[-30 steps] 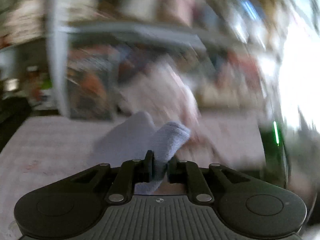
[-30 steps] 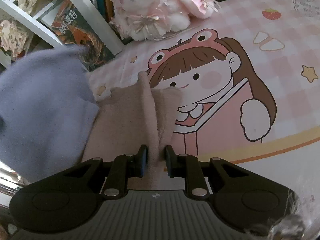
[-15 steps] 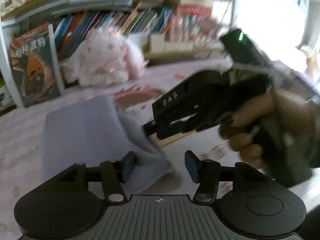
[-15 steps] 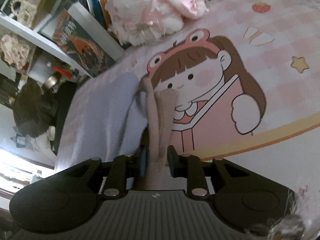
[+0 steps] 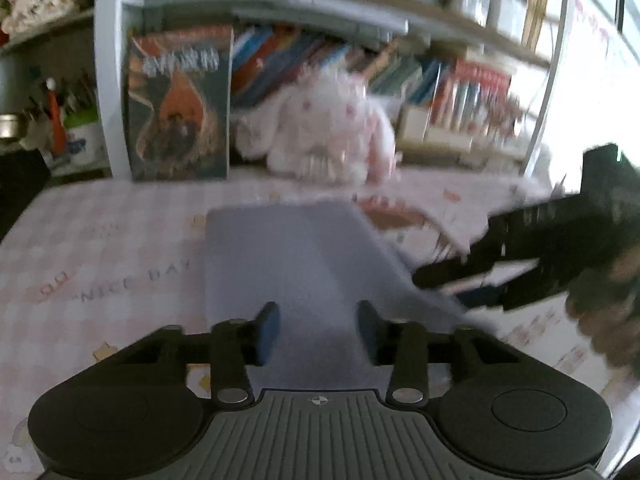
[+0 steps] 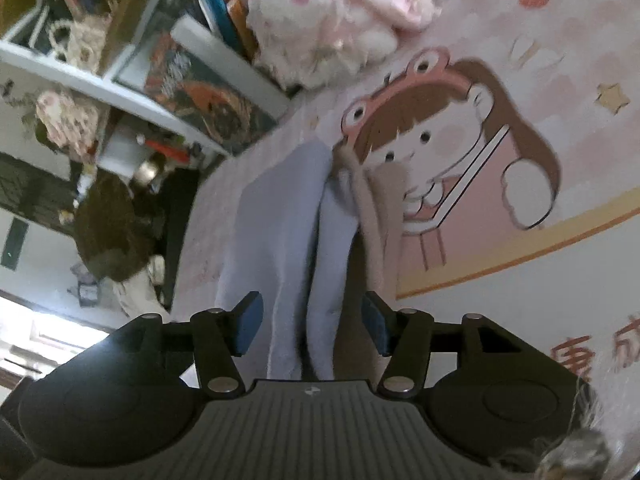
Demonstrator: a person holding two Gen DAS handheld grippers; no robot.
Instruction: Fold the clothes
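A lavender-blue fleece garment (image 5: 296, 256) lies folded flat on the pink cartoon mat (image 5: 100, 264). My left gripper (image 5: 316, 330) is open and empty just above its near edge. My right gripper (image 6: 312, 326) is open, and the garment's blue layers (image 6: 280, 240) and its beige-pink inner layer (image 6: 380, 216) lie loose between the fingers. The right gripper also shows in the left wrist view (image 5: 532, 256), at the garment's right edge, held in a hand.
A white and pink plush bunny (image 5: 320, 136) and an upright book (image 5: 180, 108) stand at the back against a bookshelf (image 5: 440, 72). The mat's cartoon girl print (image 6: 460, 152) lies to the right of the garment. A dark chair (image 6: 108, 232) is off the left edge.
Both grippers have let go of the garment and opened. The cloth, held up a second ago, now lies folded flat on the mat. The left gripper has drawn back to its near edge.
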